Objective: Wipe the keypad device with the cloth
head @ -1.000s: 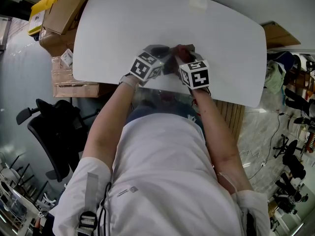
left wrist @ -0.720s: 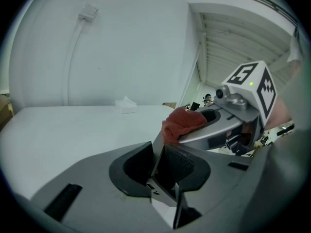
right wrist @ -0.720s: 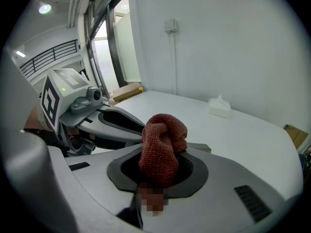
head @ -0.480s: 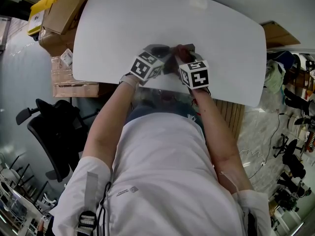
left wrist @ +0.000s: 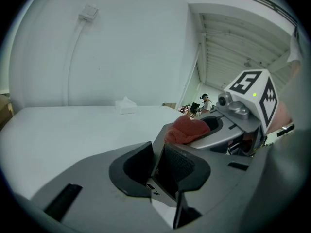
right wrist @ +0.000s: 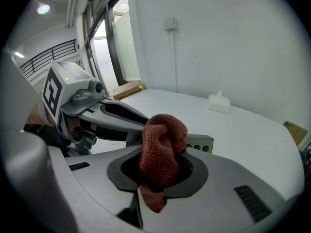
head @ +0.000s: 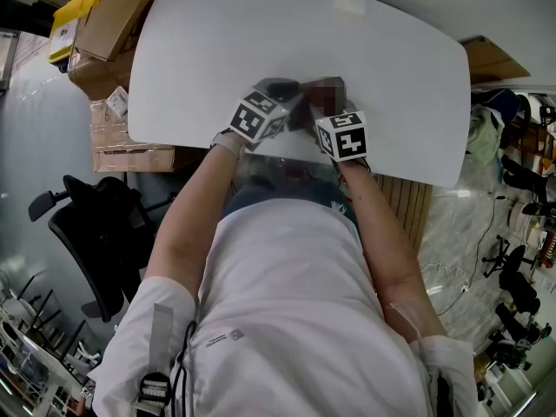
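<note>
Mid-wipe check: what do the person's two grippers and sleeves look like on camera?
The left gripper and right gripper match: matte grey shells and dark textured jaw pads. Each carries a white cube with black square markers and a small green light. The person wears a white short-sleeved shirt.

Rust-red cloth (right wrist: 163, 144), grey keypad device (right wrist: 199, 141) (dark buttons (right wrist: 207, 149)) — white table (right wrist: 243, 125)
</note>
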`<state>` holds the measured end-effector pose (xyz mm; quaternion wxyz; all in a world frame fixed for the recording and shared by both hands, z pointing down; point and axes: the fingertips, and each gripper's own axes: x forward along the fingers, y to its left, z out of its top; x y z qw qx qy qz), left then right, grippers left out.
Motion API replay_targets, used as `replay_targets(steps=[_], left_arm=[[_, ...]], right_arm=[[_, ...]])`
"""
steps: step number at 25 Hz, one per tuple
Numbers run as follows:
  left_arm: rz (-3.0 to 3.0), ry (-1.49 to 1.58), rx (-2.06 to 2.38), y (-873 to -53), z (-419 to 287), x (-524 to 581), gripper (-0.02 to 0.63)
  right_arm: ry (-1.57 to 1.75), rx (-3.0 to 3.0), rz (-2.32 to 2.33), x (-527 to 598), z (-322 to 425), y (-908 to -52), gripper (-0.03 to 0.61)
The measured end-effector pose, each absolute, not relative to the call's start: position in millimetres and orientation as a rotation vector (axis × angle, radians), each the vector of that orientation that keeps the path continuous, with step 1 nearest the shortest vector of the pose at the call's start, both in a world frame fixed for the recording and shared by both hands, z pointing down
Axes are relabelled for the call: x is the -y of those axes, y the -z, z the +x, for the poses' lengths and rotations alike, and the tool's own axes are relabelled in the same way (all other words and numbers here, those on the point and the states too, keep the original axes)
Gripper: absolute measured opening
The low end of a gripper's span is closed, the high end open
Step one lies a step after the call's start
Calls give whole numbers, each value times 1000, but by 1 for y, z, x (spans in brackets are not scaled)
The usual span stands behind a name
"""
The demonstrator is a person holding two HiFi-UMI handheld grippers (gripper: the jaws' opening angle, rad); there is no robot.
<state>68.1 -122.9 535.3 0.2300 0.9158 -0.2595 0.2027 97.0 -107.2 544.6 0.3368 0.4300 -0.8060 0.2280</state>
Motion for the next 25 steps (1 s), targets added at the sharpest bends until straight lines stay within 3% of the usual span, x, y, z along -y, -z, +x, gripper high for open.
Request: replay_targets(steps=[25], left_arm=[[2512, -556, 722, -536, 66, 124, 89]], right_arm=[[-615, 2081, 1073, 85, 98, -568, 91]])
